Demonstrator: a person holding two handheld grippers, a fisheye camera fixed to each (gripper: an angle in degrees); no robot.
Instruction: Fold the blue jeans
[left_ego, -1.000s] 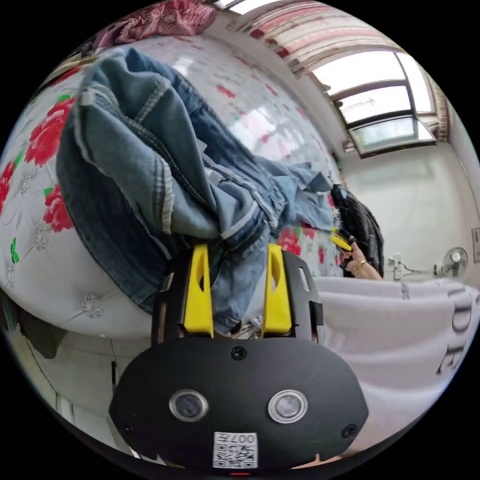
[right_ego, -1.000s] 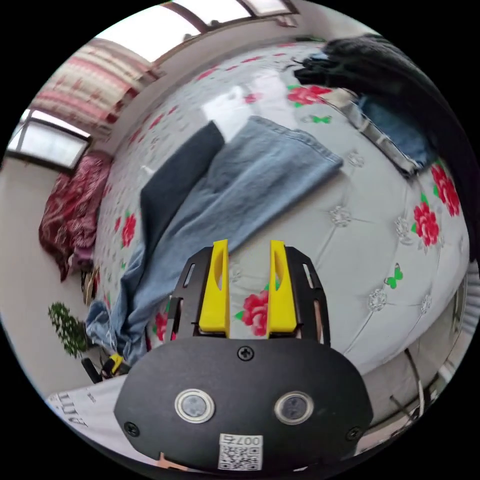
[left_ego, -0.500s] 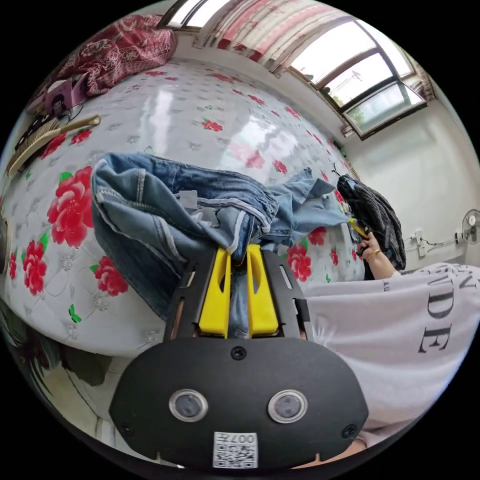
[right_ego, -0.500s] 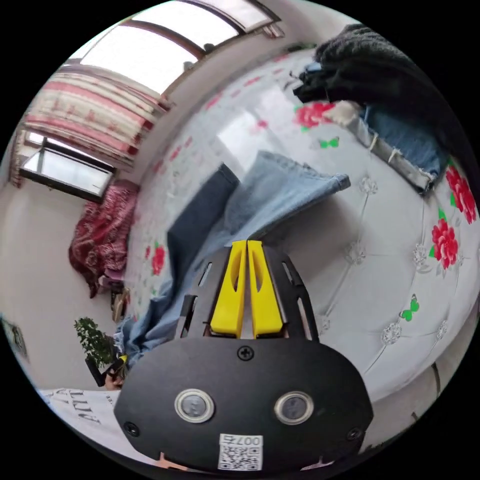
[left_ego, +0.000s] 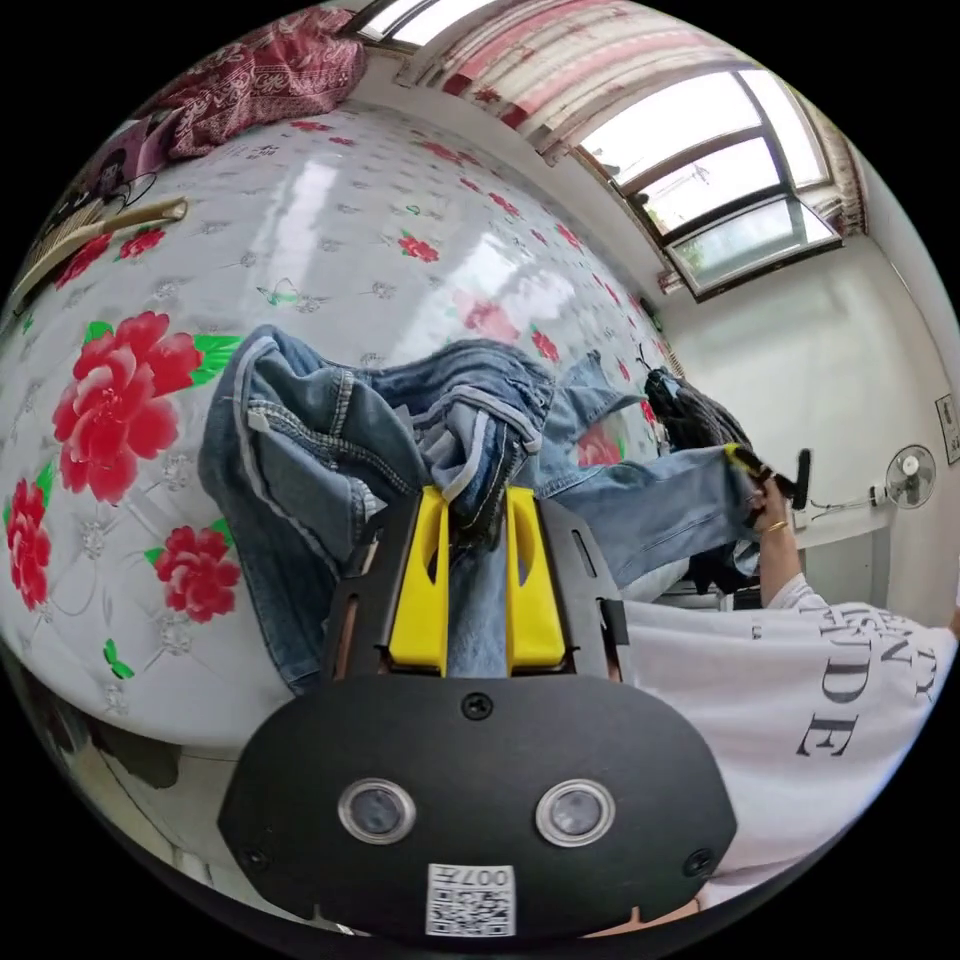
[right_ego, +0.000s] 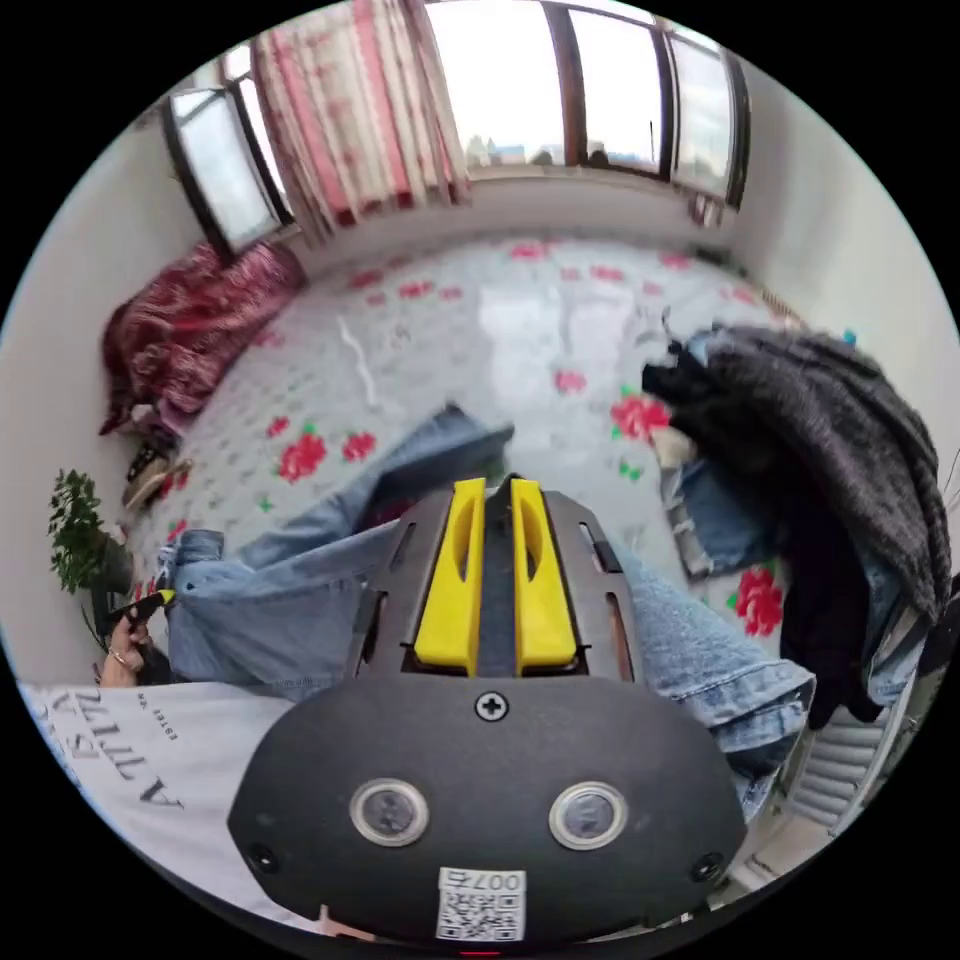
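Note:
The blue jeans (left_ego: 320, 440) hang bunched at the waist over the edge of the flowered bed (left_ego: 330, 230). My left gripper (left_ego: 476, 500) is shut on the waistband, with denim filling the gap between the yellow jaws. One leg stretches right to my right gripper (left_ego: 762, 470), held up in a hand. In the right gripper view my right gripper (right_ego: 497, 490) is shut on a dark fold of the jeans (right_ego: 290, 600). The hem (right_ego: 720, 670) droops at its right. Far left there, the left gripper (right_ego: 150, 600) holds the other end.
A dark pile of clothes (right_ego: 830, 430) lies on the bed's right side, with more denim under it. A red blanket (right_ego: 180, 320) sits at the far left by a plant (right_ego: 80, 540). The person's white shirt (left_ego: 800, 700) is close beside the grippers. A fan (left_ego: 910, 475) stands by the wall.
Both grippers have gone from open to shut on the jeans. The leg that lay flat on the bed is now lifted and stretched between them, near the person.

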